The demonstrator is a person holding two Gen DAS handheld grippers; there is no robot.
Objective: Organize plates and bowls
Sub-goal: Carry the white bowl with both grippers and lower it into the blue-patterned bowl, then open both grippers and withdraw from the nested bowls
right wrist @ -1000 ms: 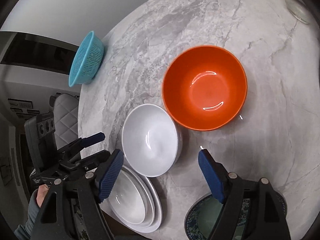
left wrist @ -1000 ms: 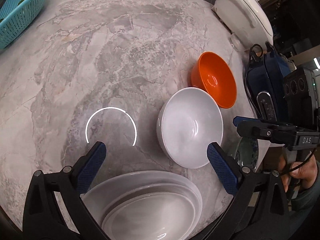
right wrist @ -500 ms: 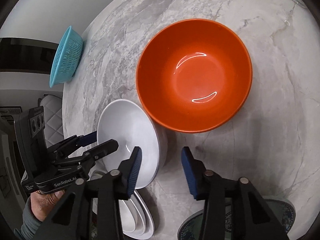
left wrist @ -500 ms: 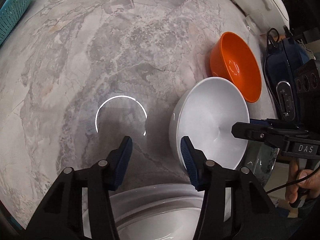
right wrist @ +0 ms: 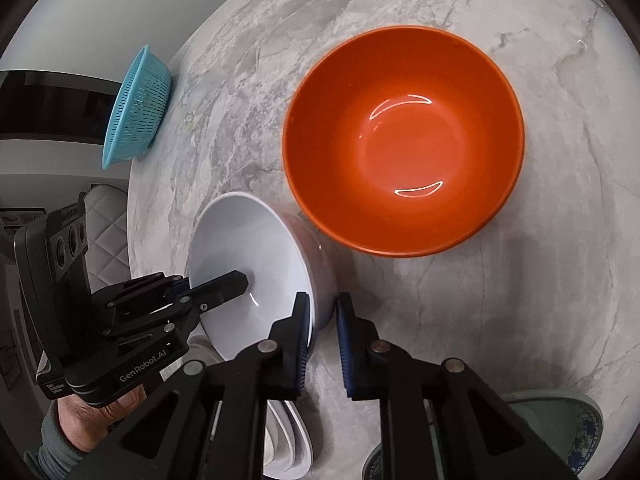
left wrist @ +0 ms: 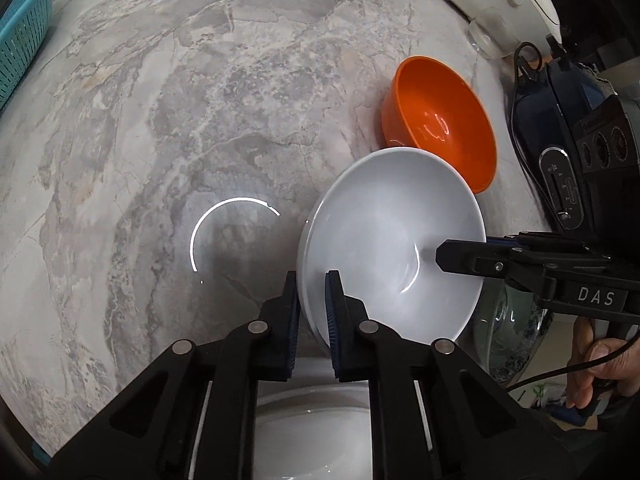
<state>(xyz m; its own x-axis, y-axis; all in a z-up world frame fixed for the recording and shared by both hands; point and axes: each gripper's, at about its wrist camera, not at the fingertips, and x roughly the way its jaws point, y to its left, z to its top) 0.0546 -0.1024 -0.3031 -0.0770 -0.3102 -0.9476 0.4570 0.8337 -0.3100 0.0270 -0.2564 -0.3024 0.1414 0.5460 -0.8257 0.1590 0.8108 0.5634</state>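
A white bowl (left wrist: 384, 240) (right wrist: 248, 256) stands on the marble table, tilted. My left gripper (left wrist: 312, 304) is shut on its near rim; it also shows in the right wrist view (right wrist: 208, 292). My right gripper (right wrist: 322, 320) is shut on the opposite rim, one finger inside the bowl; it also shows in the left wrist view (left wrist: 460, 256). An orange bowl (left wrist: 440, 120) (right wrist: 404, 144) sits just beyond the white one. White stacked plates (left wrist: 312, 436) (right wrist: 288, 432) lie under the grippers.
A blue-patterned green plate (right wrist: 560, 420) (left wrist: 504, 336) sits at the table's near right edge. A teal basket (left wrist: 20, 36) (right wrist: 136, 108) stands at the far left. A white rice cooker (left wrist: 496, 0) and a dark appliance (left wrist: 560, 140) stand at the right.
Both grippers moved in and closed on opposite rims of the white bowl. The bowl is now tilted between them.
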